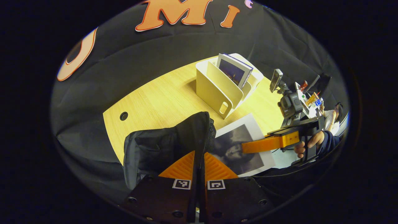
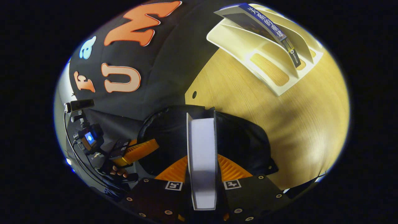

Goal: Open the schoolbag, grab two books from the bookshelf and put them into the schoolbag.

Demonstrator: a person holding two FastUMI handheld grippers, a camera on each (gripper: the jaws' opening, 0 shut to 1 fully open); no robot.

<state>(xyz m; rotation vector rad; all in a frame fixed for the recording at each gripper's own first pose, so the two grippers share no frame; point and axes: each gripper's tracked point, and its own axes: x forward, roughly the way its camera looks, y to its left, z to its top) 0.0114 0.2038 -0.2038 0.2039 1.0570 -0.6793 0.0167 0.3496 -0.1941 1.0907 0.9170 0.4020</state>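
Holding bag rim (image 1: 203,137) in narrow left tongs (image 1: 199,161), limp fabric, while right tongs (image 2: 202,165) clamp stiff, light book (image 2: 202,149) by its edge above open schoolbag (image 2: 242,140) on table (image 2: 295,124).

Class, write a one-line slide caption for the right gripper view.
Right gripper clamps a book over the open schoolbag; bookshelf behind.

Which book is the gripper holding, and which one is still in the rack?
The right gripper holds the grey-covered book by the schoolbag. The blue-spined book stands in the white bookshelf.
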